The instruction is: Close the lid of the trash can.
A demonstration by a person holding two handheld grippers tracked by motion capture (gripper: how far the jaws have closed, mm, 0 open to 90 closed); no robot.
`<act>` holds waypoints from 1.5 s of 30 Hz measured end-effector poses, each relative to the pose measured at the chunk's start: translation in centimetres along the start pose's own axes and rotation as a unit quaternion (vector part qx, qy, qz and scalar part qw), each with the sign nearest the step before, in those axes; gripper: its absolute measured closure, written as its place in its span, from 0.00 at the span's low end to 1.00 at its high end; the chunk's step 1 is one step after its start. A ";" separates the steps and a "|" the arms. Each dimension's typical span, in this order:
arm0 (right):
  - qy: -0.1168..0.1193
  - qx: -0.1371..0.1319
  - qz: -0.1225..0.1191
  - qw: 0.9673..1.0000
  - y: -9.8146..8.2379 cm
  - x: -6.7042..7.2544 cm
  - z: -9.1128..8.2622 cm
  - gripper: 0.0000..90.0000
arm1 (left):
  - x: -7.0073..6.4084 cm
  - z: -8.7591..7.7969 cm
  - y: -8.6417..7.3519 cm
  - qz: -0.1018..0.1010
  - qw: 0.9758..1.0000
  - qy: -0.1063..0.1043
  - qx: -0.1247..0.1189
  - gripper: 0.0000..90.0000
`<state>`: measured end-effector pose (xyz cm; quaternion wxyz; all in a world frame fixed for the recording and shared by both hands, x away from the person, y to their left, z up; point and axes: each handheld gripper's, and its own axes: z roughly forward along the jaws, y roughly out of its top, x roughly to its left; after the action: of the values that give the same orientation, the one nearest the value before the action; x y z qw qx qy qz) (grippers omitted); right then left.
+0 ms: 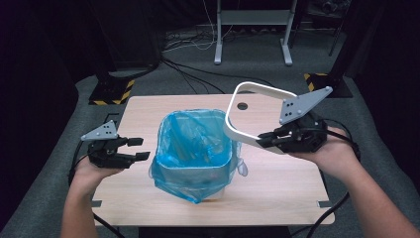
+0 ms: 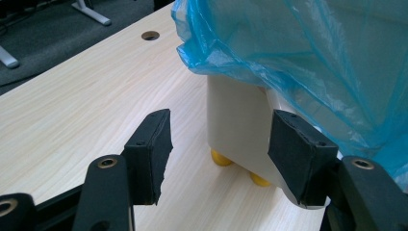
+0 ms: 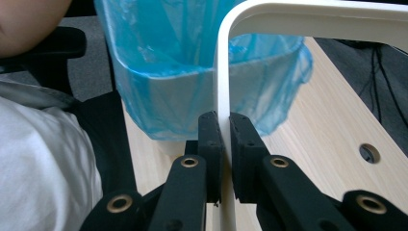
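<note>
You hold the white ring frame [image 1: 257,106] in your right gripper [image 1: 270,140], lifted clear above the right rear of the bin [image 1: 195,171] and tilted up toward the far side of the table [image 1: 277,198]. The jaws are pinched narrow on the frame's thin rim. It looks like rigid, light plastic: it keeps its shape from a single grip point, but that smooth, slim edge could pivot or slide between the pads, so keep the grip square and near a straight run rather than a corner.

Your left gripper [image 1: 134,148] hangs just left of the bin, jaws apart and holding nothing.

The blue bag [image 1: 190,144] lining the bin is thin, soft film, folded loosely over the rim. It will crumple and drag with any touch; the frame likely has to press down over it evenly.

Notes by view:
- Right gripper view: the pads [image 3: 211,139] clamp the frame's edge [image 3: 222,72] cleanly, with the lined bin [image 3: 163,96] beyond it.
- Left gripper view: the bin's white wall [image 2: 235,120] stands on small yellow feet [image 2: 221,158], bag overhang [image 2: 288,48] draped above; the open pads [image 2: 154,144] are short of the wall.
- High view: the frame sits off-centre from the bin mouth.
</note>
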<state>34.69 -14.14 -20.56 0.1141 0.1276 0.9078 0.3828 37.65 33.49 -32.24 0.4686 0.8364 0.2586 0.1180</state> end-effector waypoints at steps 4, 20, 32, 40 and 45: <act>0.010 0.001 -0.015 1.000 0.9 0.7 0.6 0.94 | -0.1 0.4 0.2 0.002 1.000 -0.005 0.003 0.45; 0.064 -0.009 -0.071 0.995 4.7 3.2 3.3 0.93 | -0.1 0.2 1.4 0.006 1.000 -0.004 0.001 0.44; 0.091 -0.006 -0.095 0.991 6.4 4.5 5.1 0.93 | -0.2 -0.4 3.4 0.021 1.000 -0.017 0.011 0.45; 0.105 -0.008 -0.105 0.989 7.1 5.1 6.2 0.93 | -0.3 -0.6 4.3 0.025 0.999 -0.033 0.008 0.44; 0.111 -0.008 -0.114 0.987 7.7 5.5 6.7 0.93 | -0.4 -0.6 4.9 0.029 0.999 -0.036 0.008 0.44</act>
<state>32.66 -2.76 -20.14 0.0562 -0.0206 0.9205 0.3860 38.59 31.58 -27.74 0.4674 0.8508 0.2185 0.0995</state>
